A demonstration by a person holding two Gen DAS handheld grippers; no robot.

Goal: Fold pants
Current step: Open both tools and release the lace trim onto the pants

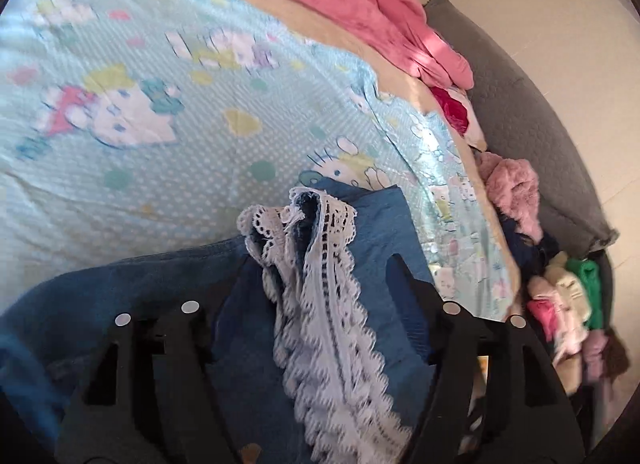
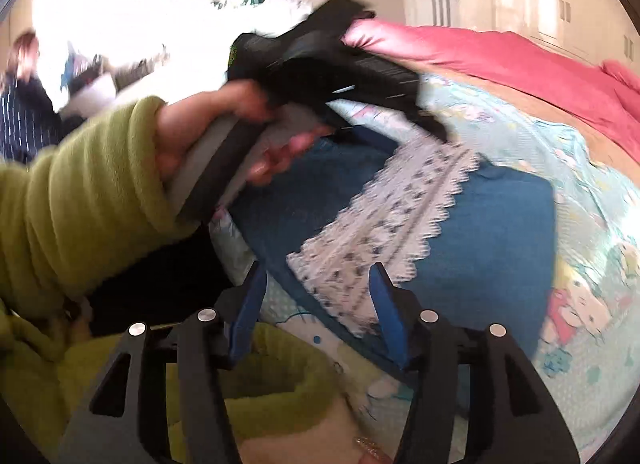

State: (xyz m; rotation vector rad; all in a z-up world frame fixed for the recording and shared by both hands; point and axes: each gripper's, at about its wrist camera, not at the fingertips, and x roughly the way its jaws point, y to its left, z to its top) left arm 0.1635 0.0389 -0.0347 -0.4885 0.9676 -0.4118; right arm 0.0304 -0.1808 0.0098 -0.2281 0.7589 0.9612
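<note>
Blue pants with a white lace trim lie folded on a light blue cartoon-print bedsheet. In the left wrist view my left gripper stands open over the pants, the lace hem bunched between its fingers. In the right wrist view the pants and the lace band lie flat on the sheet. My right gripper is open just short of the lace. The left gripper's body shows there held in a hand above the far end of the pants.
A pink blanket lies along the far side of the bed. A pile of mixed clothes and a pink fluffy item sit at the bed's right edge by a grey cushion. A green sleeve crosses the left.
</note>
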